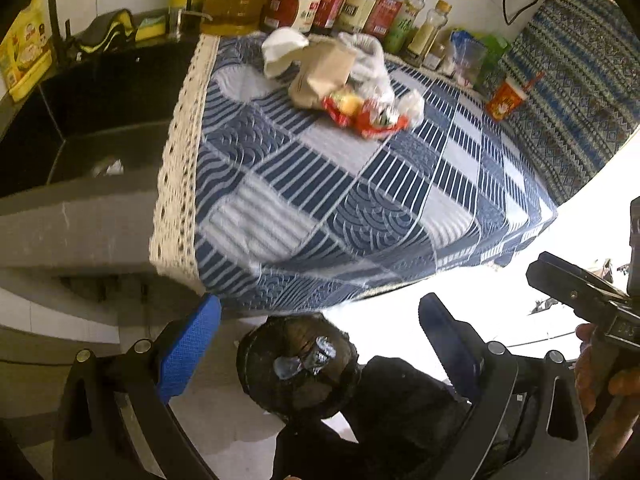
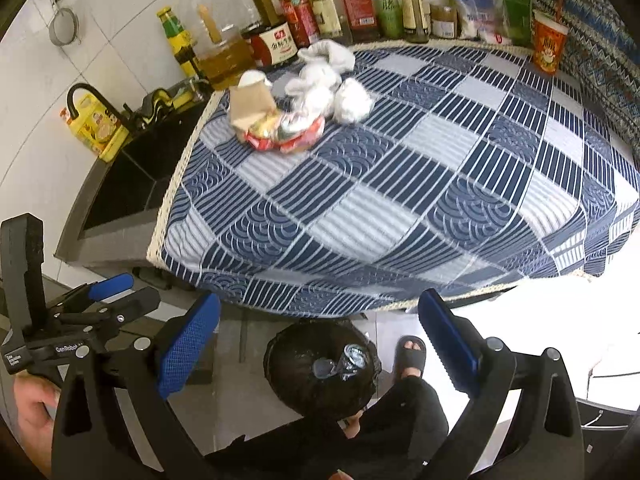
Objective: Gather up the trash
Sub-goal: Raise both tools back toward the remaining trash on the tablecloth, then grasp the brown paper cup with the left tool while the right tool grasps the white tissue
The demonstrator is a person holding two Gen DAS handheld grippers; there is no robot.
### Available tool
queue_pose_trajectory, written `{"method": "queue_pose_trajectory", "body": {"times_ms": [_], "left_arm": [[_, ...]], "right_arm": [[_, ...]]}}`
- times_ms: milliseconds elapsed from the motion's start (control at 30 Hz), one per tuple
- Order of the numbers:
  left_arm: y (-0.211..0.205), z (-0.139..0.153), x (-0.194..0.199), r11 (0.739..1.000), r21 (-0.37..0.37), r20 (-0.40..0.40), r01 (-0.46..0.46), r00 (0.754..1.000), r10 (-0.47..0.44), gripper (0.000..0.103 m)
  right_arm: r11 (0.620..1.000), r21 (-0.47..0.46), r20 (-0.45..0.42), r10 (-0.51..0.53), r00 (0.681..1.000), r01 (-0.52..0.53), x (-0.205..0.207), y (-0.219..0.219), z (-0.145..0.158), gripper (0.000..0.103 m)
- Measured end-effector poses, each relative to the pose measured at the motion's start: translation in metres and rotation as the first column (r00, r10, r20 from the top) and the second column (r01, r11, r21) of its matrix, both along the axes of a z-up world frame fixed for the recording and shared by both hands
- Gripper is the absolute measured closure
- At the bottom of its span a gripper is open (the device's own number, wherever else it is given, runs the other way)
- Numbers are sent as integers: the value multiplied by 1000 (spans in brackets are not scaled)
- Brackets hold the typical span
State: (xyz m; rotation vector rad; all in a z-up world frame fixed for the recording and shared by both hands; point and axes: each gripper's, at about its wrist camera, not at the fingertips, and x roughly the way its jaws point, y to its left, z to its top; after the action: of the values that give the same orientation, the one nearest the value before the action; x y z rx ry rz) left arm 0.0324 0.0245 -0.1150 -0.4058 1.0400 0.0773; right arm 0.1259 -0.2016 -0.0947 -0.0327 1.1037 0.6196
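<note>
A pile of trash lies on the blue patterned tablecloth (image 2: 400, 200) near its far edge: a brown paper bag (image 1: 320, 76) (image 2: 250, 104), a red snack wrapper (image 1: 362, 116) (image 2: 284, 138) and crumpled white tissues (image 1: 368, 60) (image 2: 352, 100). A black-lined trash bin (image 1: 296, 364) (image 2: 320, 372) stands on the floor below the counter's front edge, with a crushed clear plastic piece (image 2: 340, 360) inside. My left gripper (image 1: 320, 344) is open and empty above the bin. My right gripper (image 2: 320, 344) is open and empty too, also above the bin.
Sauce and oil bottles (image 2: 304, 12) line the back wall. An orange cup (image 2: 548, 44) stands at the right. A black sink (image 1: 80, 128) with a yellow detergent bottle (image 2: 96, 128) lies left of the cloth. A foot in a black slipper (image 2: 410, 356) is beside the bin.
</note>
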Motion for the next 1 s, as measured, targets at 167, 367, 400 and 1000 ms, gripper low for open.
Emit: {"method": "queue_pose_trajectory", "body": {"times_ms": [167, 367, 400, 1000], "left_arm": [[1, 16, 19, 1000, 19, 34, 5, 999, -6, 7], [5, 28, 47, 1000, 29, 59, -8, 998, 6, 7], [5, 30, 53, 999, 33, 62, -12, 998, 10, 7], [32, 36, 177, 992, 56, 35, -113, 993, 111, 7]], "right_arm": [[1000, 15, 21, -5, 1000, 5, 17, -3, 11, 5], [1000, 25, 22, 0, 1000, 0, 46, -3, 16, 5], [1000, 28, 20, 2, 1000, -2, 52, -2, 17, 5], [990, 86, 44, 106, 993, -110, 209, 39, 34, 5]]}}
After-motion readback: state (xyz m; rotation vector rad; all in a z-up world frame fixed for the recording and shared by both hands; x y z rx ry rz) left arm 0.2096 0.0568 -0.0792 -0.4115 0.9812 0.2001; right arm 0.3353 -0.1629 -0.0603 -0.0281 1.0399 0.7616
